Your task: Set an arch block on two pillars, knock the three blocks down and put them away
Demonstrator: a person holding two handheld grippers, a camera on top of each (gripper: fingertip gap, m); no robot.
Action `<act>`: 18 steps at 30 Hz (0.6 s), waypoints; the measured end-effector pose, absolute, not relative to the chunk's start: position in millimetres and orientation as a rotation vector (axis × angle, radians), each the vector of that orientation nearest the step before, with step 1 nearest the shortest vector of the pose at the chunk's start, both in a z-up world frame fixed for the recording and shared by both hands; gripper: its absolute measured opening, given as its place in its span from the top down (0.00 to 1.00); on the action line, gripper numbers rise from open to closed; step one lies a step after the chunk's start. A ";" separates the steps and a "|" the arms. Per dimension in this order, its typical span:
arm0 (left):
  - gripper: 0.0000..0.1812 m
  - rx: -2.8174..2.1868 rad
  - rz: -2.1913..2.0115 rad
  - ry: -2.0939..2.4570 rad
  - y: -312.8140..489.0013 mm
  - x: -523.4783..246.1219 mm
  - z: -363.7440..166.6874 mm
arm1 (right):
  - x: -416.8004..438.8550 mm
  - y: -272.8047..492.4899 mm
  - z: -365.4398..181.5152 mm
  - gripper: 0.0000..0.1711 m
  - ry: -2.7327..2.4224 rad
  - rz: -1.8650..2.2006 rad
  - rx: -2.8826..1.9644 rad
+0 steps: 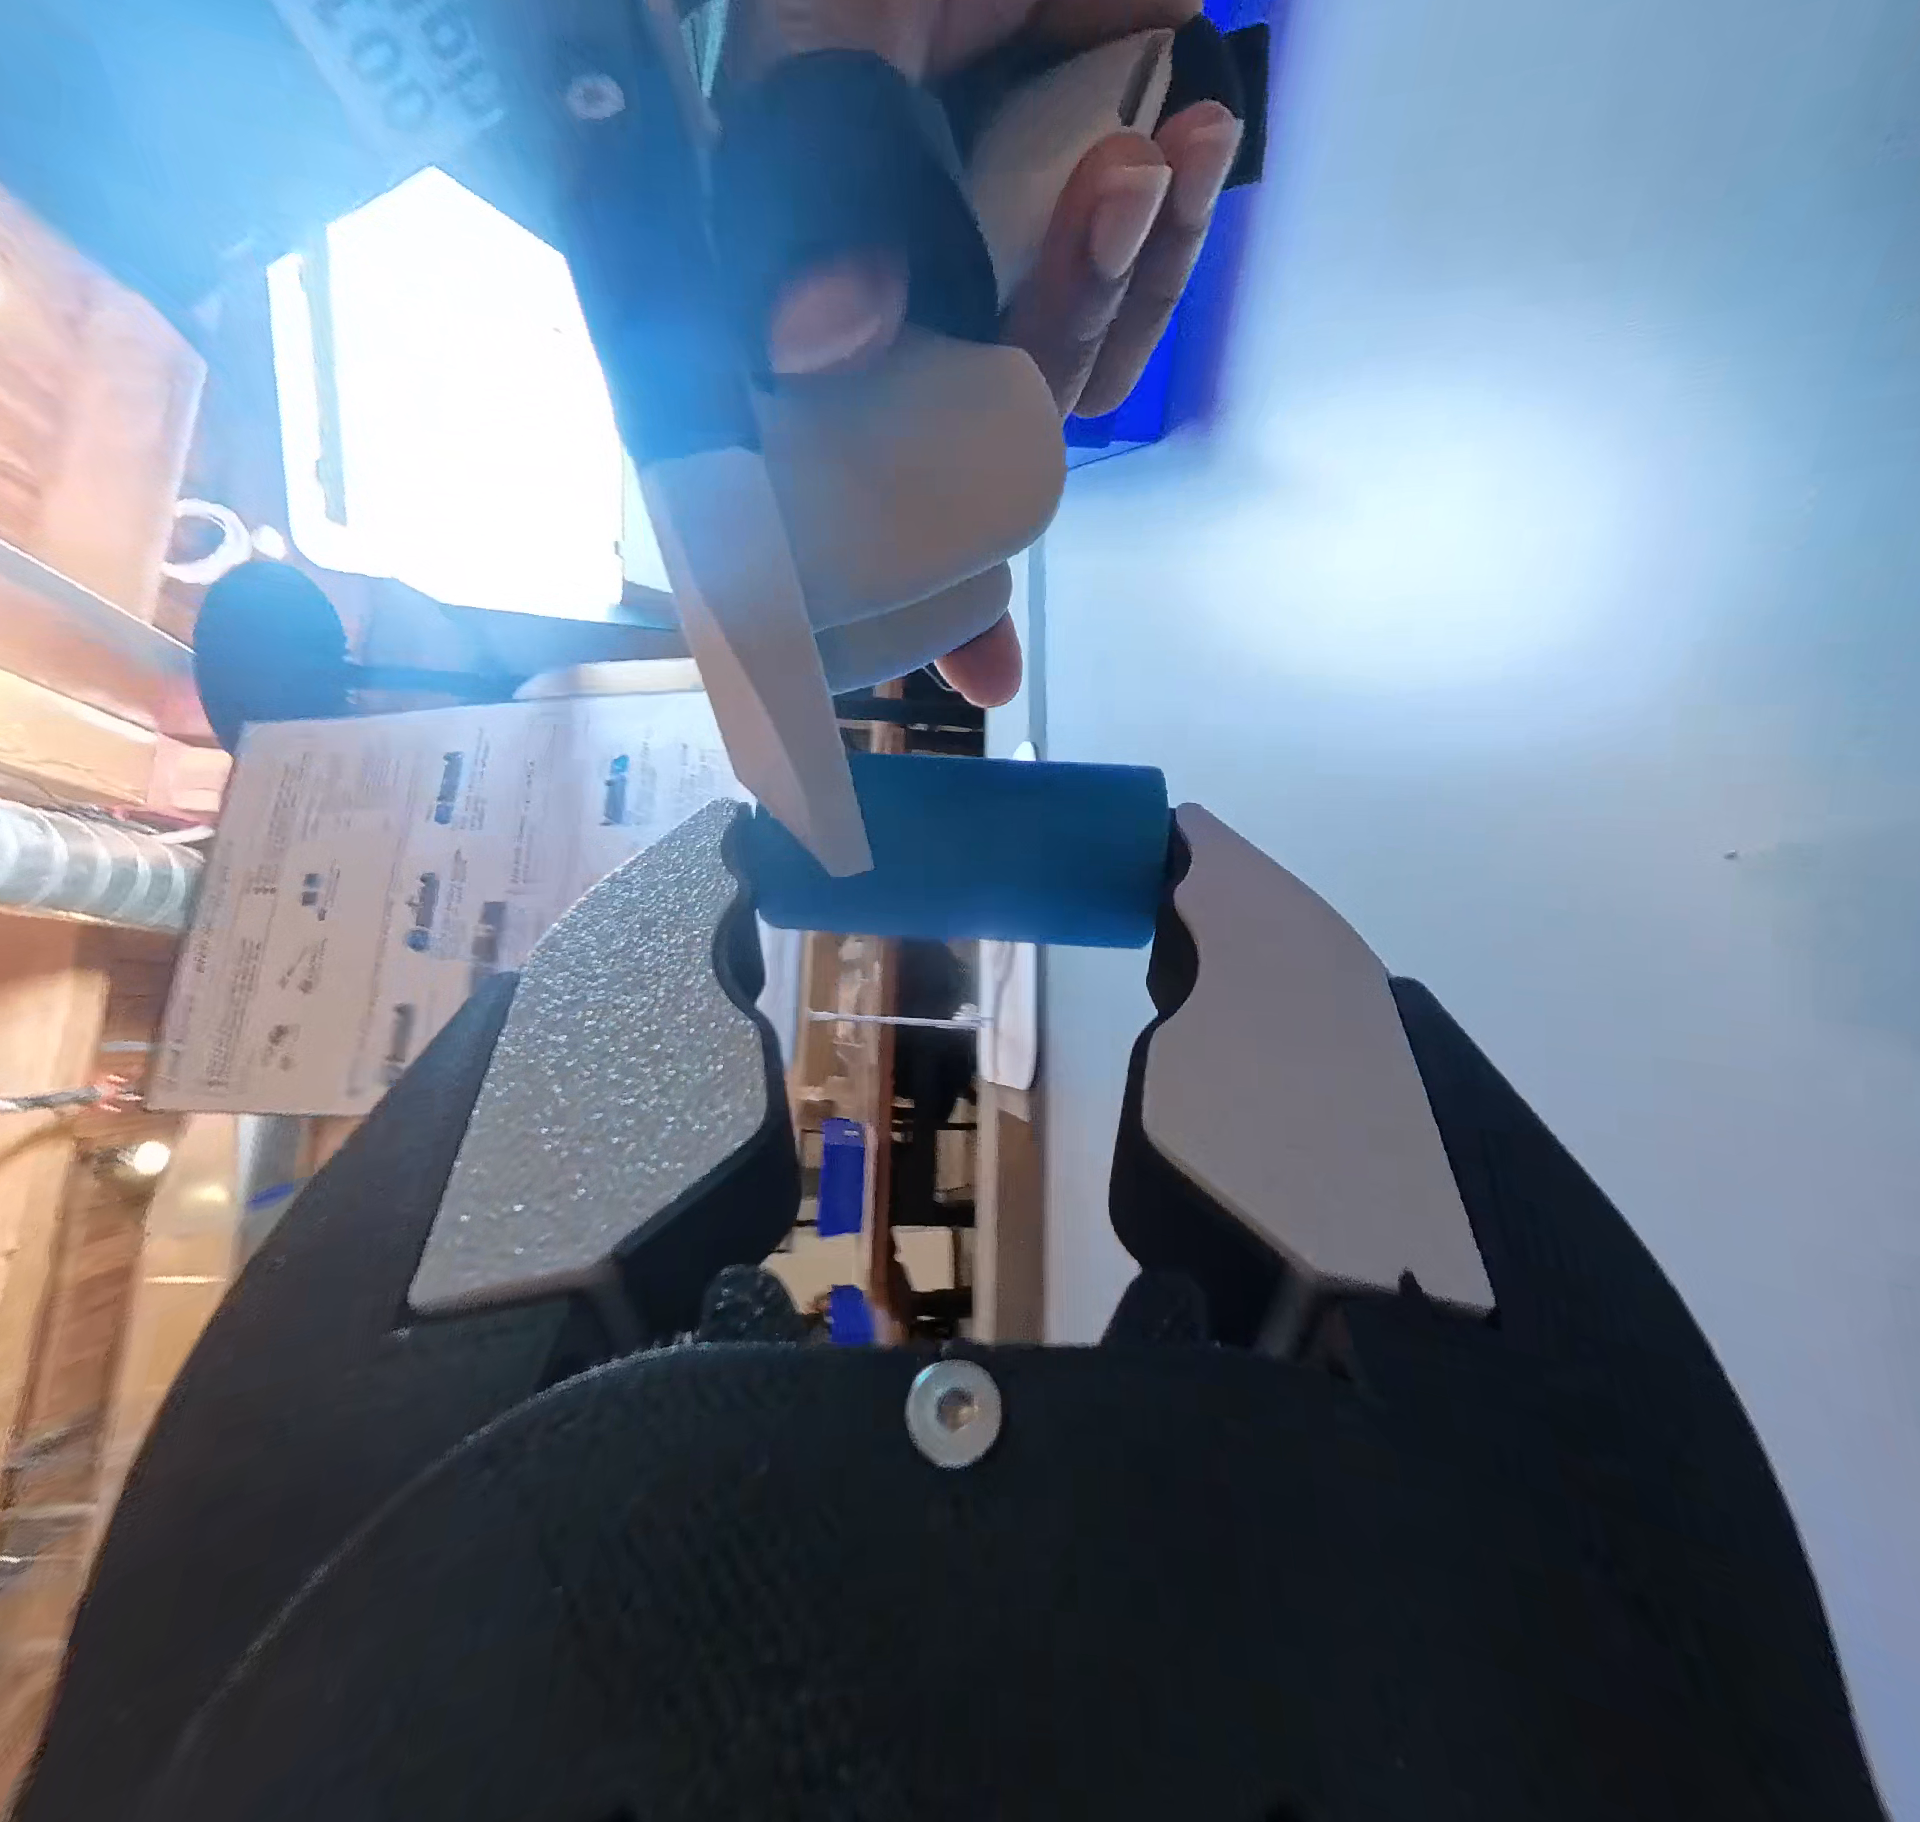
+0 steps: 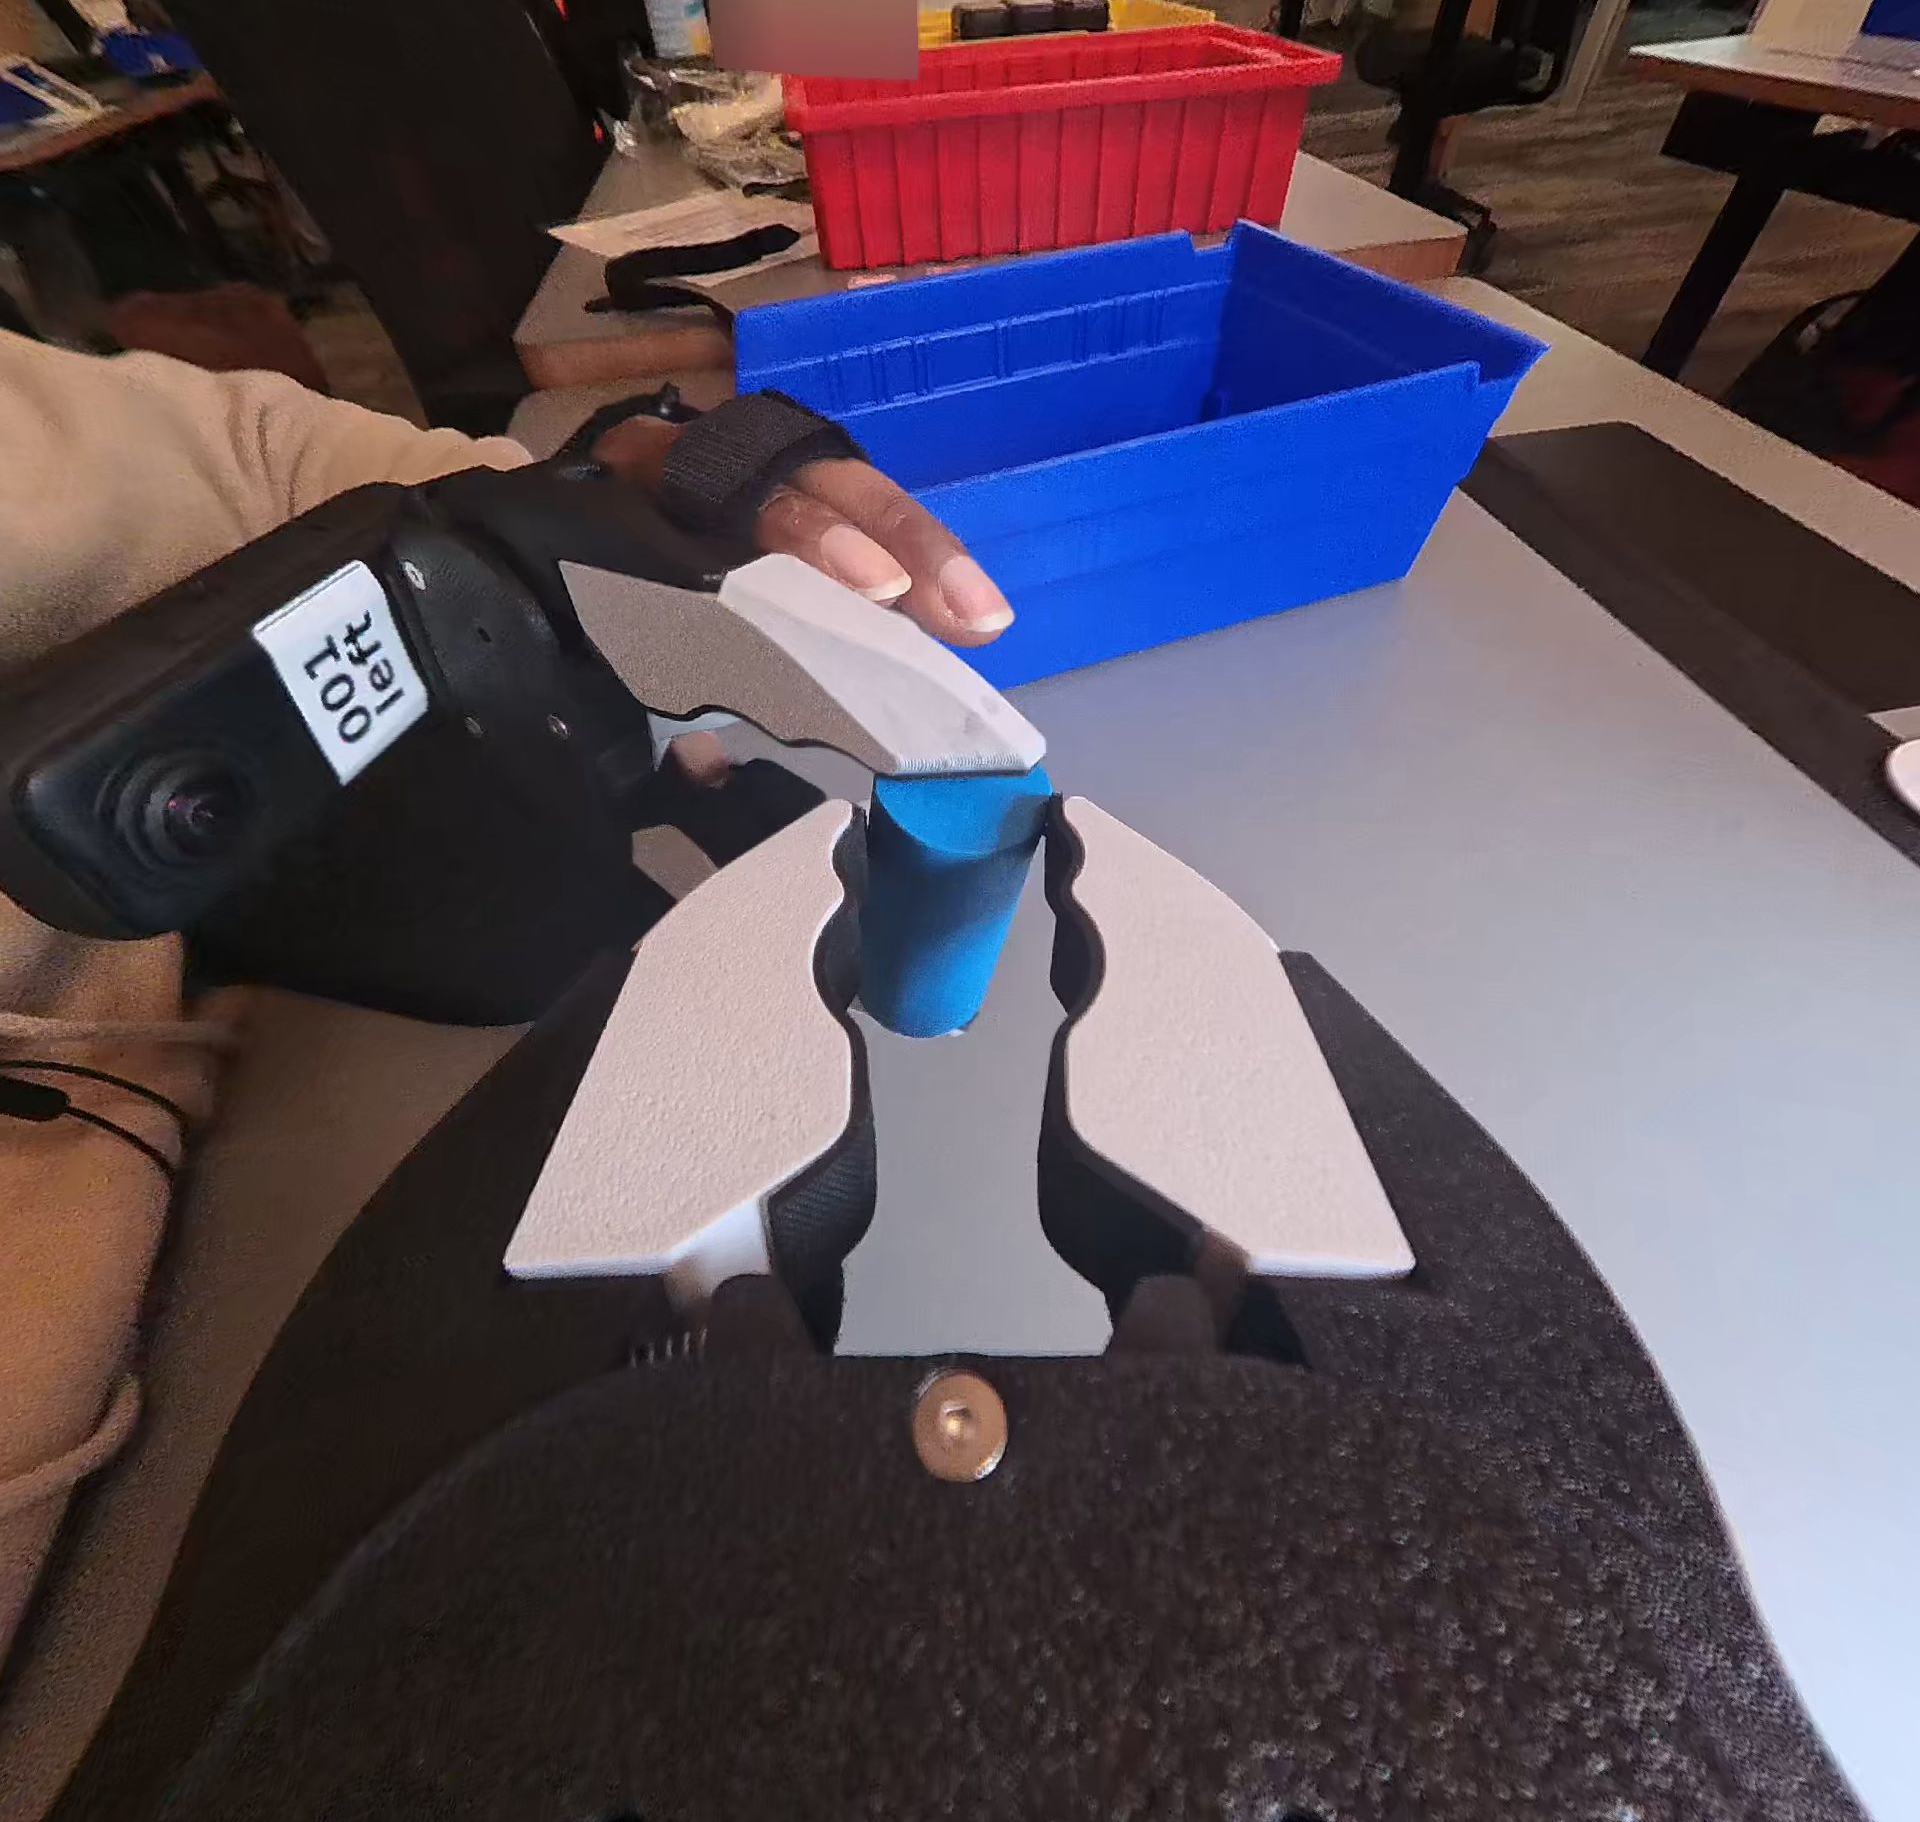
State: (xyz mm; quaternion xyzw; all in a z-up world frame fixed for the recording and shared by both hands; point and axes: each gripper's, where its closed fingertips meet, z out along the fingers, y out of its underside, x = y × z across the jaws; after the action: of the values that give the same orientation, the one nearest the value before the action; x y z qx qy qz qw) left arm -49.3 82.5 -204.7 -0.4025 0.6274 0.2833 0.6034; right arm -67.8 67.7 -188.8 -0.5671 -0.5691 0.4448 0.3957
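Note:
One blue cylinder pillar (image 1: 961, 863) is held by both grippers above the grey table (image 2: 1507, 889). My left gripper (image 1: 958, 837) is shut on the pillar's two flat ends. In the right wrist view the pillar (image 2: 940, 925) is upright, and the left gripper's upper finger (image 2: 831, 676) lies on its top. My right gripper (image 2: 956, 822) is closed on the pillar's round sides near its top. One right finger (image 1: 769, 712) shows in the left wrist view, touching the pillar. No arch block or second pillar is in view.
An empty blue bin (image 2: 1195, 536) stands on the table just behind the pillar; it also shows in the left wrist view (image 1: 1216, 318). A red bin (image 2: 1049, 151) stands farther back. A person's hand (image 2: 894, 546) and beige sleeve (image 2: 156, 442) are at the left. The tips of both grippers are at nearly the same place.

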 end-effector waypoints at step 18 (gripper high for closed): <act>0.92 -1.469 -0.204 1.025 66.5 -40.9 -222.0 | 7.4 222.8 -259.7 0.81 -1.106 0.564 -1.697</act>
State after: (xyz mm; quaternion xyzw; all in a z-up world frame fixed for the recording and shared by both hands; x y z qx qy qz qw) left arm -40.9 66.5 -222.0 -0.6389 0.4460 -0.0887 0.6205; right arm 7.4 222.8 -259.7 -0.7008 -0.4566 0.2326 0.4963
